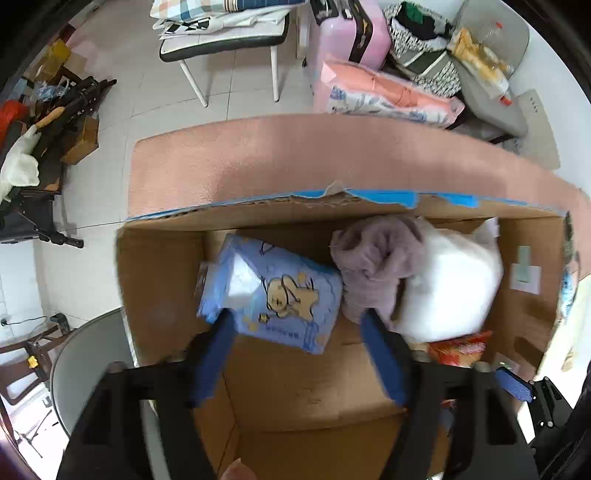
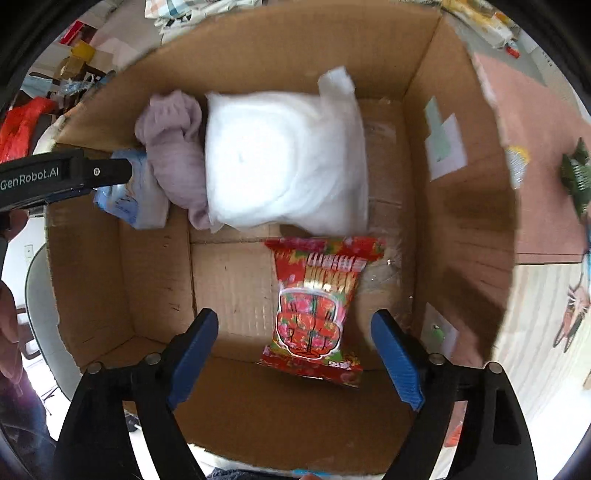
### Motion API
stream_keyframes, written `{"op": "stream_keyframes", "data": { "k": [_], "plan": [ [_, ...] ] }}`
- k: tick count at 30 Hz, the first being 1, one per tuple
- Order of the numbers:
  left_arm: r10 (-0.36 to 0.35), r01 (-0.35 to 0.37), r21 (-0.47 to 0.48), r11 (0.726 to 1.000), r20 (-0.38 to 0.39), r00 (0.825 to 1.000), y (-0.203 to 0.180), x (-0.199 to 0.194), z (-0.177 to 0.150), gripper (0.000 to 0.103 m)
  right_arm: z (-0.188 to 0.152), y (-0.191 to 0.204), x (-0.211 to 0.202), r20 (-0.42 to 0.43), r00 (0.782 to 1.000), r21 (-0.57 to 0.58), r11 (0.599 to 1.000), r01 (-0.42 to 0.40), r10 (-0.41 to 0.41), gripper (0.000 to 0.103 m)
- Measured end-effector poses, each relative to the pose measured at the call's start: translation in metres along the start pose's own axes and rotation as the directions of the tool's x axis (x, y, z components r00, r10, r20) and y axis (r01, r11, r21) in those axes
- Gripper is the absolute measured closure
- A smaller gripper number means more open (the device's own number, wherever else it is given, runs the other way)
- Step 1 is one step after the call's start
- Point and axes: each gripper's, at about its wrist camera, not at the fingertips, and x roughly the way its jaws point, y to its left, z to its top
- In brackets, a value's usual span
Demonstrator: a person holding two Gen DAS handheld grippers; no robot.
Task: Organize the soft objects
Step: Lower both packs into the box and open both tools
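Observation:
An open cardboard box point(image 1: 162, 295) point(image 2: 458, 236) holds several soft things. A blue pack with a bear print point(image 1: 273, 295) point(image 2: 127, 199) lies at its left. A mauve cloth point(image 1: 373, 262) point(image 2: 173, 147) lies bunched beside a white padded bag point(image 1: 450, 280) point(image 2: 284, 162). A red patterned pack point(image 2: 317, 306) point(image 1: 458, 349) lies nearer me. My left gripper point(image 1: 295, 325) is open, its blue fingers over the near end of the blue pack, not closed on it. My right gripper point(image 2: 295, 325) is open above the red pack, with nothing between its fingers.
The box stands on a pink mat point(image 1: 295, 162) point(image 2: 535, 147). A green object point(image 2: 576, 173) lies on the mat right of the box. On the floor behind are a pink suitcase point(image 1: 351, 37), a chair with folded bedding point(image 1: 229, 26) and a pink bedding pack point(image 1: 388, 92).

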Motion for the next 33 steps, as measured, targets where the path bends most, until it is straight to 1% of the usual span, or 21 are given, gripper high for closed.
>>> {"op": "stream_keyframes", "data": {
  "k": [1, 3, 4, 5, 6, 9, 12, 18, 21, 26, 31, 33],
  "plan": [
    [-0.007, 0.008, -0.008, 1.0, 0.018, 1.0, 0.001, -0.008, -0.004, 0.018, -0.002, 0.0, -0.005, 0.005, 1.0, -0.002, 1.0, 0.012, -0.012, 0.011],
    [-0.017, 0.018, -0.014, 1.0, 0.042, 0.999, 0.002, -0.019, -0.011, 0.017, -0.006, 0.0, -0.016, 0.032, 0.999, -0.012, 1.0, 0.028, -0.028, 0.004],
    [-0.026, 0.028, -0.021, 0.999, 0.058, 0.998, 0.002, -0.027, -0.018, 0.014, -0.009, 0.001, -0.022, 0.045, 0.998, -0.017, 0.999, 0.035, -0.034, 0.002],
    [-0.027, 0.029, -0.025, 0.999, 0.072, 0.997, 0.003, -0.031, -0.022, 0.007, -0.011, 0.003, -0.026, 0.053, 0.998, -0.018, 0.999, 0.039, -0.038, 0.0],
    [-0.025, 0.028, -0.028, 0.999, 0.088, 0.996, 0.002, -0.036, -0.027, 0.003, -0.014, 0.003, -0.03, 0.064, 0.997, -0.023, 0.999, 0.044, -0.043, 0.0],
    [-0.018, 0.023, -0.035, 0.999, 0.133, 0.991, 0.0, -0.052, -0.05, 0.002, -0.021, 0.012, -0.044, 0.103, 0.992, -0.038, 0.997, 0.071, -0.067, 0.0],
    [-0.015, 0.021, -0.035, 0.999, 0.168, 0.986, -0.006, -0.065, -0.072, 0.002, -0.032, 0.014, -0.053, 0.133, 0.989, -0.043, 0.996, 0.076, -0.07, 0.0],
    [-0.001, 0.013, -0.051, 0.999, 0.243, 0.97, -0.013, -0.089, -0.118, 0.002, -0.067, 0.014, -0.085, 0.207, 0.975, -0.06, 0.994, 0.09, -0.076, 0.0],
    [-0.001, 0.016, -0.057, 0.998, 0.257, 0.966, -0.018, -0.096, -0.143, 0.002, -0.084, 0.015, -0.095, 0.242, 0.967, -0.067, 0.993, 0.096, -0.077, 0.0],
    [0.017, -0.003, -0.051, 0.999, 0.272, 0.962, -0.023, -0.102, -0.17, 0.002, -0.107, 0.01, -0.112, 0.276, 0.959, -0.076, 0.993, 0.09, -0.066, 0.0],
    [0.032, -0.017, -0.056, 0.998, 0.291, 0.956, -0.029, -0.113, -0.187, 0.002, -0.124, 0.005, -0.125, 0.291, 0.956, -0.089, 0.993, 0.071, -0.043, 0.0],
    [0.047, -0.031, -0.058, 0.998, 0.302, 0.952, -0.032, -0.119, -0.192, 0.002, -0.129, 0.003, -0.13, 0.294, 0.956, -0.098, 0.994, 0.043, -0.013, 0.0]
  ]
}}
